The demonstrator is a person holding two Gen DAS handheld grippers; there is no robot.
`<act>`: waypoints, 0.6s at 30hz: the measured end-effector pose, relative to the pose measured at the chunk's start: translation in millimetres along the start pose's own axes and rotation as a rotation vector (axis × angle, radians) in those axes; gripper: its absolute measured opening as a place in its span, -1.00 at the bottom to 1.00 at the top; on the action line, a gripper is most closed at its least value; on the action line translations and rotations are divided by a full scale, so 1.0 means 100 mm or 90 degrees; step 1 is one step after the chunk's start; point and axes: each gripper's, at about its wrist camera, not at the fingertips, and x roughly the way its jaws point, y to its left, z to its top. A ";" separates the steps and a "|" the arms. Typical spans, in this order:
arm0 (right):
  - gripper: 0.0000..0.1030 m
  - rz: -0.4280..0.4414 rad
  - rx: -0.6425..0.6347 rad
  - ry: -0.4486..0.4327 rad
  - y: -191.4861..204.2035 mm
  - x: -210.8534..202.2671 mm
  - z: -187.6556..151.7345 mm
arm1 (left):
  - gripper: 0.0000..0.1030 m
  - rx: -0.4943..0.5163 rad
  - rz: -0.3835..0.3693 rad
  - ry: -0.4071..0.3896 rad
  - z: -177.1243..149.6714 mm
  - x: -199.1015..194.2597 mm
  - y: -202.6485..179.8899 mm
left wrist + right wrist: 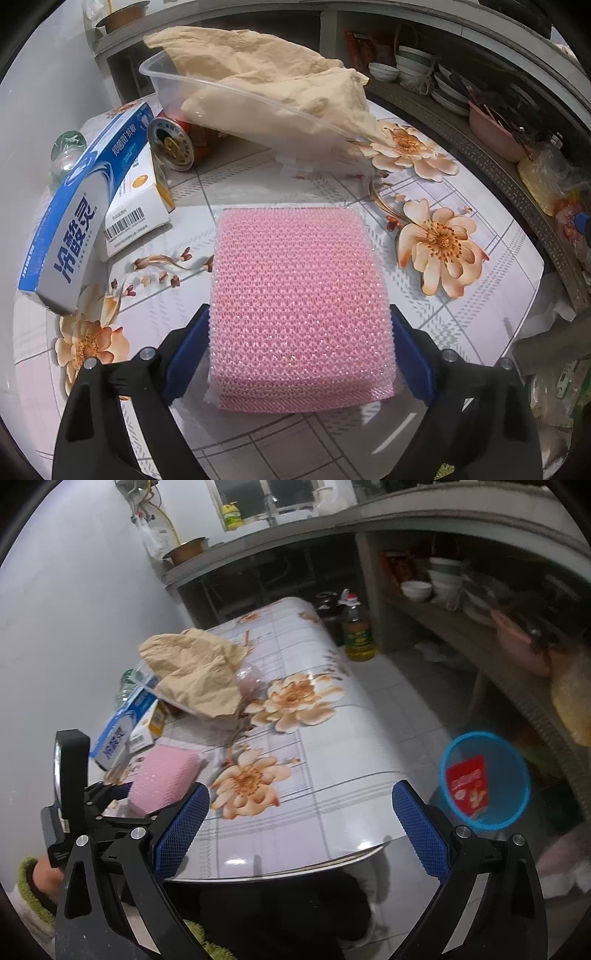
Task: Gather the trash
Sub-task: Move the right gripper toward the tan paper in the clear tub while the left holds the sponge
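Note:
A pink mesh sponge pack in clear wrap lies on the flowered table. My left gripper straddles it, its blue pads against both sides of the pack. In the right wrist view the pack sits at the left with the left gripper on it. My right gripper hangs open over the table's near edge with nothing between its fingers. Other litter lies behind: a blue toothpaste box, a white barcode box, a can and crumpled beige paper.
The paper fills a clear plastic tub. A blue bin stands on the floor right of the table with a red packet inside. An oil bottle stands on the floor beyond. Shelves with bowls run along the right.

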 end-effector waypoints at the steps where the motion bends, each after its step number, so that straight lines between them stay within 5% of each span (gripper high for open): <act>1: 0.85 -0.010 -0.002 -0.004 0.00 -0.02 0.00 | 0.71 0.001 0.001 -0.001 0.00 0.00 0.00; 12: 0.85 -0.131 -0.042 -0.061 -0.06 -0.13 0.05 | 0.77 0.001 0.004 0.004 0.01 0.02 0.00; 18: 0.85 -0.044 -0.037 -0.093 -0.16 -0.17 0.27 | 0.77 -0.007 0.008 -0.005 0.01 0.02 0.04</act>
